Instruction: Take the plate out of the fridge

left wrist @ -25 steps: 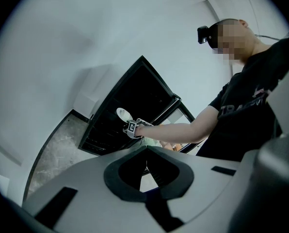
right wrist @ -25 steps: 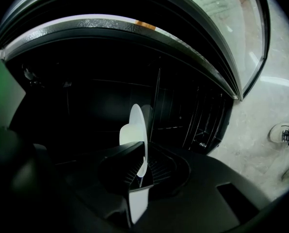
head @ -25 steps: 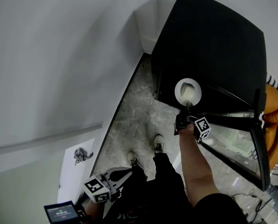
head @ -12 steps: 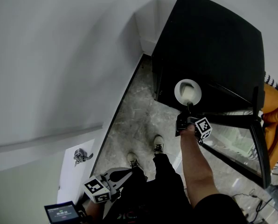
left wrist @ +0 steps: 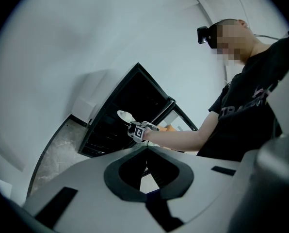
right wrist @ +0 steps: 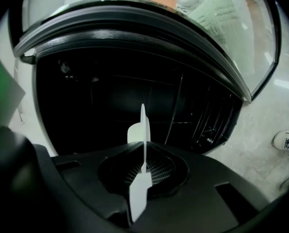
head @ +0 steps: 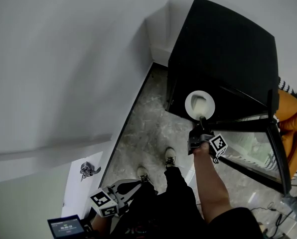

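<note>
So the person had on a black short-sleeved tee (left wrist: 246, 110) with pale lettering across the chest, dark trousers (head: 176, 193) and light sneakers (head: 169, 156) with dark laces, plus a little black camera (left wrist: 202, 33) strapped to the head. The left gripper (left wrist: 147, 147) was pale grey with black inserts, the right gripper (head: 201, 126) black, each carrying a black-and-white marker cube (head: 218, 144).
</note>
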### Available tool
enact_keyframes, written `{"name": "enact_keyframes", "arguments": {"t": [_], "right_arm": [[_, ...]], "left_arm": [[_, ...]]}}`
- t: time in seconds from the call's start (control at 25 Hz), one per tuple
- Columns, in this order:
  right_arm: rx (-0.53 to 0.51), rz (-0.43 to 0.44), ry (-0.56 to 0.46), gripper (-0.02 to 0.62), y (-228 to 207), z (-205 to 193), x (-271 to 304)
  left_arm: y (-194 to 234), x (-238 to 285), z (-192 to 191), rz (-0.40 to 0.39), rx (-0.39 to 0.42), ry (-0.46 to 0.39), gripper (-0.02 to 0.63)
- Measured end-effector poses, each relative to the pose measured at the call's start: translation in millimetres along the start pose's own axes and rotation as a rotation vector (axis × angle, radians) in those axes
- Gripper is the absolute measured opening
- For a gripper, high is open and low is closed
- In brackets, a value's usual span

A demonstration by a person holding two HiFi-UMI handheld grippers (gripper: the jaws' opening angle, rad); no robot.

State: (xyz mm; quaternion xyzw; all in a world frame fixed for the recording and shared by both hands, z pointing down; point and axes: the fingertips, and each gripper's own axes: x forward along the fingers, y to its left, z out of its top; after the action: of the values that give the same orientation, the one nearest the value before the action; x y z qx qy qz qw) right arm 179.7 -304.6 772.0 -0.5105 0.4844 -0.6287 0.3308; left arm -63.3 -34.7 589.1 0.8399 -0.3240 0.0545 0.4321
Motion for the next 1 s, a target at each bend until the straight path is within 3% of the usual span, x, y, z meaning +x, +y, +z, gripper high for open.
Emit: {"name": "enact_keyframes", "arguments": {"t": [0.28, 0.64, 1.0], "right_arm": [[0.009, 0.062, 0.022, 0.018, 32.8, -14.3, -46.4], [-0.005, 0.160, 0.023, 0.018, 122.6, -62.2, -118.2], [-0.037, 0.307, -0.008, 0.018, 229.7, -73.7, -166.1]], "left_arm": [[-2.6, -5.7, -5.6, -0.051, 0.056, 0.034, 0.005], [0.4, -41.2, -2.2, -0.164, 0.189, 0.123, 0.005], [-17.9, -63.3, 0.9, -0.228, 0.245, 0.091, 0.005]]}}
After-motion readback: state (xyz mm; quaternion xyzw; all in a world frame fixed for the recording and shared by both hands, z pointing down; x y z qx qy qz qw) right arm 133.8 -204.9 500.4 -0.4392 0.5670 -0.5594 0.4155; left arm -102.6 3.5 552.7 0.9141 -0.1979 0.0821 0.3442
